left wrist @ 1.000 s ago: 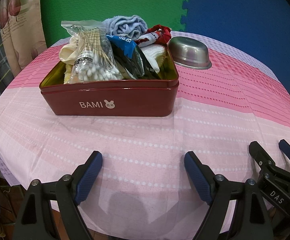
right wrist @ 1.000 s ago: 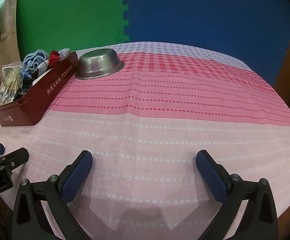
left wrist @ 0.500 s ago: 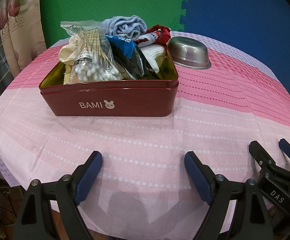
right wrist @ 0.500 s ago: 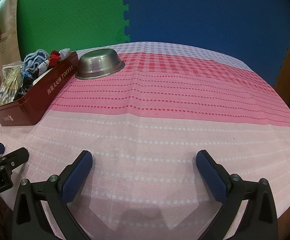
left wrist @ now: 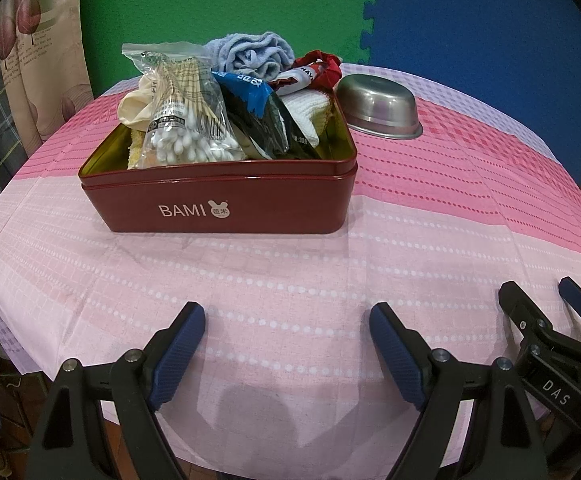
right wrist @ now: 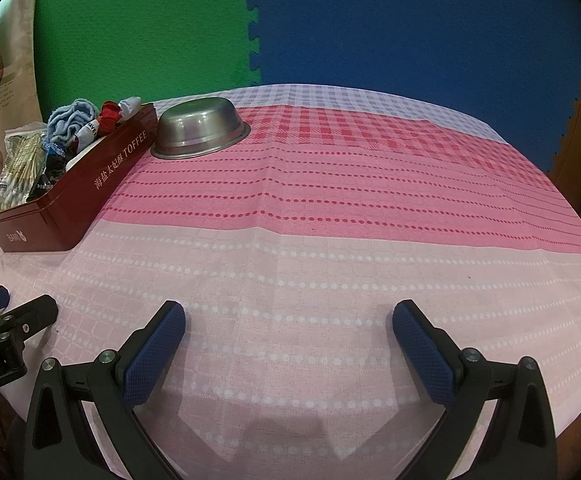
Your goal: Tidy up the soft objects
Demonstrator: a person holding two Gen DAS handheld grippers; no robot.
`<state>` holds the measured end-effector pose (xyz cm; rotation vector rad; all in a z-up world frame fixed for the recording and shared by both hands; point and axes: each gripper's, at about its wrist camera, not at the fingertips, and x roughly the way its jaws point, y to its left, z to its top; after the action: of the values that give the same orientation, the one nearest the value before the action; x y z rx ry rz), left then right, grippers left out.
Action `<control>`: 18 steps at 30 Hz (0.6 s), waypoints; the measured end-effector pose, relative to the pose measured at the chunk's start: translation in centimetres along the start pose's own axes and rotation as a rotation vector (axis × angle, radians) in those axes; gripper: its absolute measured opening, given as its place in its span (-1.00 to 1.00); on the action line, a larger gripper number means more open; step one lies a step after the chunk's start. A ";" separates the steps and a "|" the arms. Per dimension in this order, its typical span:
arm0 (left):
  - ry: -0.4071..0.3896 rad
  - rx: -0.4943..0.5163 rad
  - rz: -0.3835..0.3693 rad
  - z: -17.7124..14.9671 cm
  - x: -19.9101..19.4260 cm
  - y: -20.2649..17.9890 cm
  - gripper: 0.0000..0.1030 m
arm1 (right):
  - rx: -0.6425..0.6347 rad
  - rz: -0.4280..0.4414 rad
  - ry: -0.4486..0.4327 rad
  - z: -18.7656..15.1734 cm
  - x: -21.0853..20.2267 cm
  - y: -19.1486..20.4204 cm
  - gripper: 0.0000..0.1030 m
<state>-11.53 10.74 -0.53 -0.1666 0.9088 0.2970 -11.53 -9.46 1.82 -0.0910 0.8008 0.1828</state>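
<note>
Left wrist view: left gripper (left wrist: 286, 344) at 6 o'clock, jaws spread wide, nothing between them, poised over the pink tablecloth (left wrist: 290, 280). Red BAMI tin (left wrist: 226, 204) at 12 o'clock, heaped with soft goods: a cotton swab bag (left wrist: 182, 120), a blue towel (left wrist: 250, 56), a black-and-blue packet (left wrist: 258, 120), a red-and-white wrapper (left wrist: 310, 74), a white cloth (left wrist: 306, 114) and what may be a cream glove (left wrist: 134, 104). An upturned steel bowl (left wrist: 378, 110) sits just beside the tin at 1 o'clock.

Right wrist view: right gripper (right wrist: 288, 332) at 6 o'clock, likewise wide open and empty; tin (right wrist: 90, 188) at 10 o'clock, bowl (right wrist: 200, 132) at 11 o'clock.

Step in hand, as judged: a first pick from the tin. Take the topmost, loosest item, pinching a fold or bag corner from above so neighbours are not dragged out; the free gripper could steady the tin's rim.
</note>
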 end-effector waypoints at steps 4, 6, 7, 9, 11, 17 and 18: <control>0.000 0.000 0.000 0.0 0.0 0.0 0.69 | 0.001 -0.001 0.000 0.0 0.0 0.0 1.00; 0.000 0.000 -0.001 0.0 0.0 0.0 0.69 | 0.001 0.000 0.000 0.0 0.0 0.0 1.00; 0.000 0.000 -0.001 0.0 0.0 0.0 0.69 | 0.001 0.000 0.000 0.0 0.0 0.0 1.00; -0.001 -0.002 0.001 0.0 0.0 -0.1 0.69 | 0.000 0.000 0.000 0.0 0.0 0.0 1.00; -0.001 -0.003 0.000 0.0 0.0 -0.1 0.69 | 0.000 0.000 -0.001 0.0 0.0 0.0 1.00; -0.004 -0.005 0.000 0.0 0.0 -0.1 0.69 | -0.001 0.001 -0.001 0.0 -0.1 0.1 1.00; -0.005 -0.005 0.000 0.0 0.0 -0.1 0.69 | 0.000 0.000 -0.001 0.0 -0.1 0.1 1.00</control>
<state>-11.46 10.68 -0.52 -0.1702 0.9036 0.2993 -11.60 -9.38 1.86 -0.0909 0.7999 0.1828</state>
